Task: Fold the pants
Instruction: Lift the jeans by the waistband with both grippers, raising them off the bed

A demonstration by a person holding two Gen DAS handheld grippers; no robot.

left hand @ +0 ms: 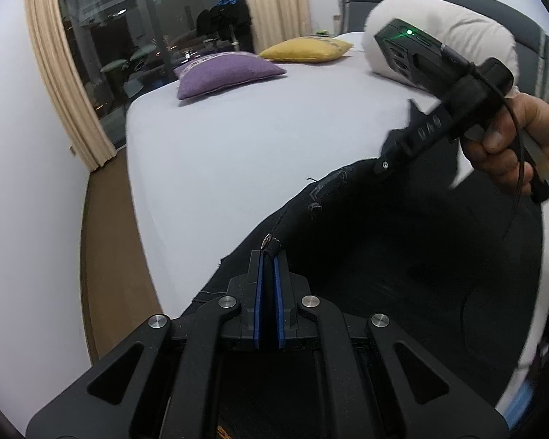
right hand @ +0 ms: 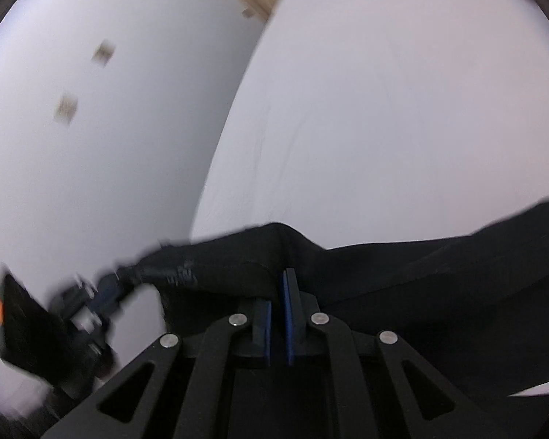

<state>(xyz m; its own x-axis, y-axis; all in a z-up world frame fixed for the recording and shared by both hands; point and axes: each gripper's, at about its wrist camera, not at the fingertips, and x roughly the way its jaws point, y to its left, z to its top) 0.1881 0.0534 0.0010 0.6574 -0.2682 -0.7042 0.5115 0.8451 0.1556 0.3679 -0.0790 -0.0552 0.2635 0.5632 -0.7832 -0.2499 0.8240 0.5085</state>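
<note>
Pants, black, lie across the near end of a bed with a white sheet, their waistband edge lifted off the sheet. The left gripper is clamped on a corner of that waistband, its blue pads together with a fold of dark cloth and a small metal rivet showing at the tips. In the right wrist view the right gripper has its pads nearly together on the raised black edge; the cloth seems pinched between them, though the blur makes the exact bite hard to read. The same tool shows in the left wrist view, held by the person's hand above the far side of the garment.

The step in hand looks like taking both waistband corners to lift and lay the pants for a fold. To do it well, both grips should sit on the band itself, not on loose fabric below it, and the two hands should rise together so the cloth hangs evenly. Keeping the band taut between the grippers should stop the legs from twisting.

Further up the bed lie a purple cushion, a yellow cushion and a white pillow, well apart from the work.
</note>
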